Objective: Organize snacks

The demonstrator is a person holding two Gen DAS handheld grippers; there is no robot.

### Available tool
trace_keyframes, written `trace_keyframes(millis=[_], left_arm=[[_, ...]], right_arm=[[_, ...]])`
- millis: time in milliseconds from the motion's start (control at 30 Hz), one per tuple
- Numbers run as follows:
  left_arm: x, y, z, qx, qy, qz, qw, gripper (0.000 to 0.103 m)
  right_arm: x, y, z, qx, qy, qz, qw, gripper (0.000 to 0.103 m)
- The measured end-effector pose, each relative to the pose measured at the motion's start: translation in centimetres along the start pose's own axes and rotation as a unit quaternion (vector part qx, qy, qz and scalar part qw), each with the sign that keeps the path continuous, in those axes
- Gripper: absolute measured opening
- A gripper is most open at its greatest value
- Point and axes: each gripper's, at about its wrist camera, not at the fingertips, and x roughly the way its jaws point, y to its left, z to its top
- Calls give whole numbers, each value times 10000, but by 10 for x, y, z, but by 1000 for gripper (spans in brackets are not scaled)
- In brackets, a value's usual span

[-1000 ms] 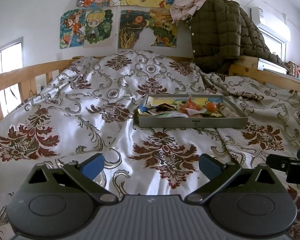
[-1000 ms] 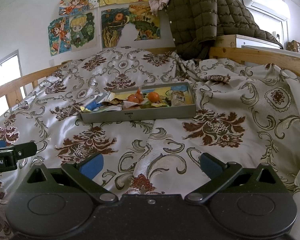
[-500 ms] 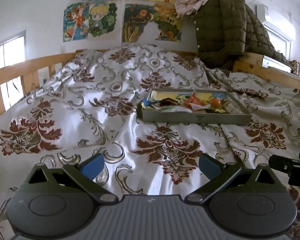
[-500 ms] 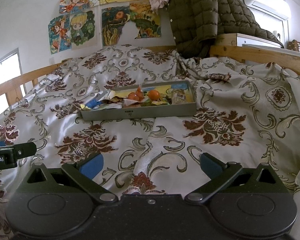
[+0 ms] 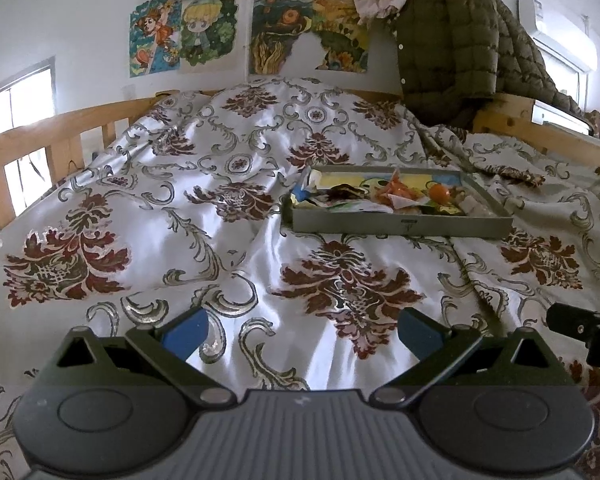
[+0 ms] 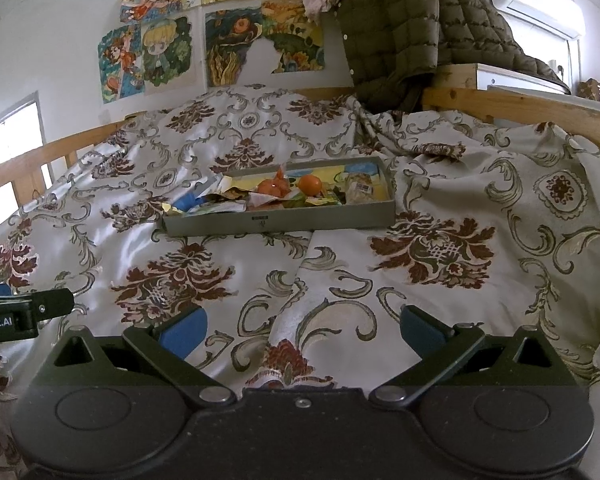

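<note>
My left gripper (image 5: 302, 330) and right gripper (image 6: 302, 330) both have fingers spread wide, gripping nothing. Over the last second I've eased both a bit closer to the grey tray (image 6: 278, 220) on the bed (image 5: 148, 216). The snacks (image 6: 284, 190) sit piled inside it, well ahead, out of reach.

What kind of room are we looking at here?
Most likely a bedroom: a wooden-railed bed under a patterned bedspread, cartoon drawings taped to the wall, a quilted jacket hung nearby. A snack tray sits on the bed.
</note>
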Motion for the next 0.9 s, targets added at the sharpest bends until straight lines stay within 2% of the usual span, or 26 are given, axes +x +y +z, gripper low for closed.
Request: trace_keyframes(millis=[900], left_arm=[[3, 0, -4, -14, 49, -27, 10000, 103]], right_arm=[[6, 3, 3, -94, 201, 27, 9997, 102]])
